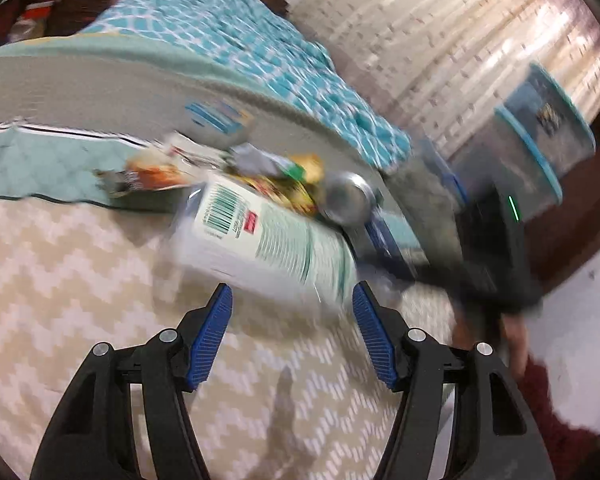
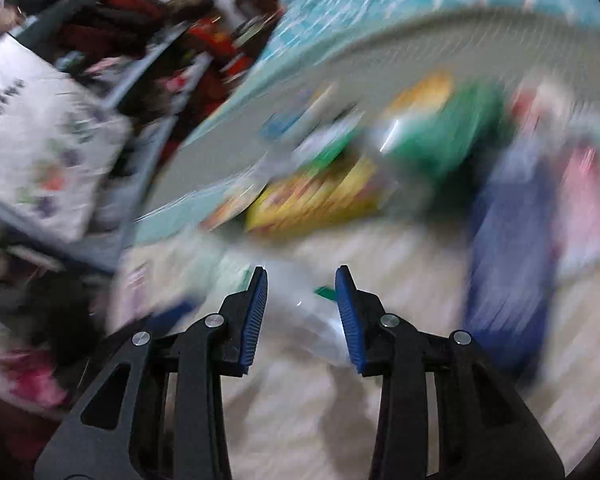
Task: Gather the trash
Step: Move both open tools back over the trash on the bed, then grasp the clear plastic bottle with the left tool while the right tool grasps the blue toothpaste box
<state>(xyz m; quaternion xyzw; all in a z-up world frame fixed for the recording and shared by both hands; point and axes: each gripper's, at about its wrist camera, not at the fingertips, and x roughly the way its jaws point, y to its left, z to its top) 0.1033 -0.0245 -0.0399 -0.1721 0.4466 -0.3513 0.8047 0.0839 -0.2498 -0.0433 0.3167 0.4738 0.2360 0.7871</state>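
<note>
In the left wrist view a white plastic bottle (image 1: 260, 246) with a barcode label lies on a beige zigzag rug (image 1: 80, 300), just beyond my left gripper (image 1: 292, 300), which is open and empty. Behind the bottle lies a heap of trash: a silver can (image 1: 346, 200), yellow wrappers (image 1: 296, 192) and crumpled packets (image 1: 156, 172). The right wrist view is heavily blurred. My right gripper (image 2: 301, 284) is open, with a pale blurred object (image 2: 320, 328) between or just below its fingers; whether it touches is unclear. Yellow (image 2: 312, 200) and green (image 2: 440, 136) packaging lies ahead.
A mattress edge (image 1: 100, 88) with a teal patterned blanket (image 1: 260, 40) runs behind the trash. Stacked lidded plastic tubs (image 1: 540, 140) and a black device with a green light (image 1: 496, 220) stand at right. A blue object (image 2: 508, 272) lies at right in the right wrist view; cluttered shelves (image 2: 100, 80) at left.
</note>
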